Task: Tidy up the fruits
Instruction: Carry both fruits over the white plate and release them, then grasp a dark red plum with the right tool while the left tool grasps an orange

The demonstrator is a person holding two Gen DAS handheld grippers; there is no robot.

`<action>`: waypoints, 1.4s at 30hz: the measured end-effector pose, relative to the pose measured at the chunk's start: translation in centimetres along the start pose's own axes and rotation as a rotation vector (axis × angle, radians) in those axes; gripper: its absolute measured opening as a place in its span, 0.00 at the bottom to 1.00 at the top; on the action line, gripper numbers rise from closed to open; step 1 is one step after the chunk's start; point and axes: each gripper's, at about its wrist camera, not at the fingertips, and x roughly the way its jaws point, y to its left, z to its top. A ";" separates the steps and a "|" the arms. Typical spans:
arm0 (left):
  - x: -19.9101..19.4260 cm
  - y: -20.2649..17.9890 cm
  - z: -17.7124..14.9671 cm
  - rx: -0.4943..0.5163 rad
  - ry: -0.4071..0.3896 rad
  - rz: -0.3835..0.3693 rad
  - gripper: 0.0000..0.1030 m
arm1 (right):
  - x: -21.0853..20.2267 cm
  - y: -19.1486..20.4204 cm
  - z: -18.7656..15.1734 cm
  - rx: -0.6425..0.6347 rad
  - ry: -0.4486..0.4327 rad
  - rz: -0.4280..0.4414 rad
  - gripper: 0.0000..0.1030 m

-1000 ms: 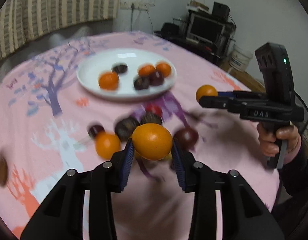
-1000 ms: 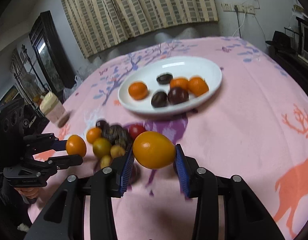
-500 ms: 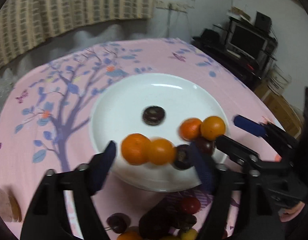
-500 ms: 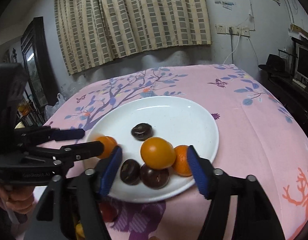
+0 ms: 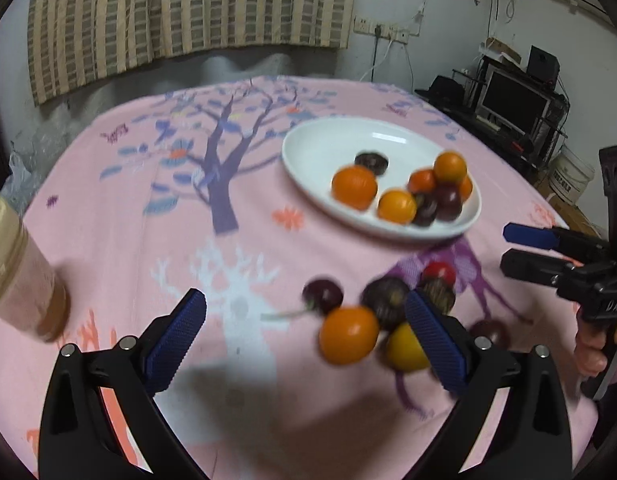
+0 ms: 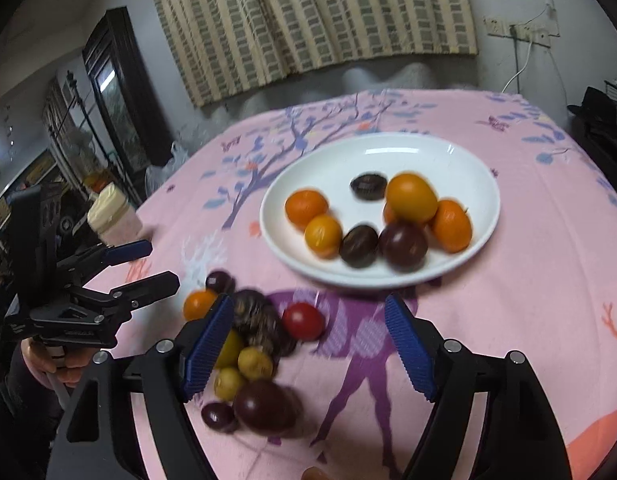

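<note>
Hovering over the pink tablecloth (image 5: pixel 120 248), the left gripper (image 5: pixel 306 336) has its jaws spread wide and holds nothing; the right gripper (image 6: pixel 306 348) is likewise gaping and empty. On the white plate (image 6: pixel 448 152) lie oranges and dark plums, with one orange (image 6: pixel 410 197) perched on top of the others. A loose pile of fruit (image 6: pixel 248 344) (orange, red, yellow and dark pieces, blurred) sits on the cloth just in front of the plate. A capped jar (image 6: pixel 113 216) stands well apart to the left.
</note>
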 end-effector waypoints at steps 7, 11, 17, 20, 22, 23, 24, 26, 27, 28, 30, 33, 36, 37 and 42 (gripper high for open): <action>-0.2 1.6 -1.7 -0.027 0.023 0.013 0.95 | 0.3 1.0 -2.0 -0.029 0.093 0.053 0.75; -0.1 2.2 -1.5 -0.069 0.033 0.000 0.95 | 0.7 1.2 -2.5 -0.039 0.138 0.078 0.63; -0.1 2.2 -1.6 -0.071 0.032 0.002 0.95 | 1.2 1.4 -3.3 -0.046 0.187 0.095 0.51; -0.2 2.1 -1.6 -0.067 0.028 0.002 0.95 | 1.3 1.3 -3.6 -0.039 0.198 0.098 0.51; -0.2 2.1 -1.6 -0.066 0.029 0.000 0.95 | 1.6 1.2 -3.7 -0.034 0.210 0.099 0.51; -0.1 2.1 -1.7 -0.065 0.031 0.000 0.95 | 1.7 1.2 -3.8 -0.035 0.219 0.098 0.49; -0.1 2.0 -1.7 -0.064 0.033 -0.001 0.95 | 1.8 1.2 -3.8 -0.038 0.225 0.097 0.46; -0.1 1.8 -1.7 -0.058 0.038 -0.007 0.95 | 1.9 1.5 -3.8 -0.043 0.229 0.121 0.38; -0.2 1.7 -1.7 -0.053 0.037 -0.012 0.95 | 1.9 1.6 -3.8 -0.048 0.227 0.117 0.38; -0.2 1.4 -1.8 -0.043 0.036 -0.020 0.95 | 1.8 1.6 -3.8 -0.050 0.224 0.112 0.38; -0.1 0.8 -1.9 -0.019 0.034 -0.039 0.95 | 1.6 1.3 -3.5 -0.031 0.210 0.114 0.38; 0.1 -0.3 -2.3 0.032 0.034 -0.064 0.92 | 1.0 0.5 -3.1 0.007 0.180 0.119 0.38; 0.7 -1.3 -2.6 0.082 0.056 -0.089 0.65 | 0.4 0.1 -2.9 0.020 0.157 0.115 0.38; 1.0 -1.4 -2.7 0.087 0.064 -0.096 0.58 | 0.3 0.1 -2.9 0.021 0.154 0.114 0.38; 1.6 -1.2 -2.6 0.067 0.070 -0.113 0.52 | 0.2 0.3 -2.9 0.012 0.153 0.116 0.38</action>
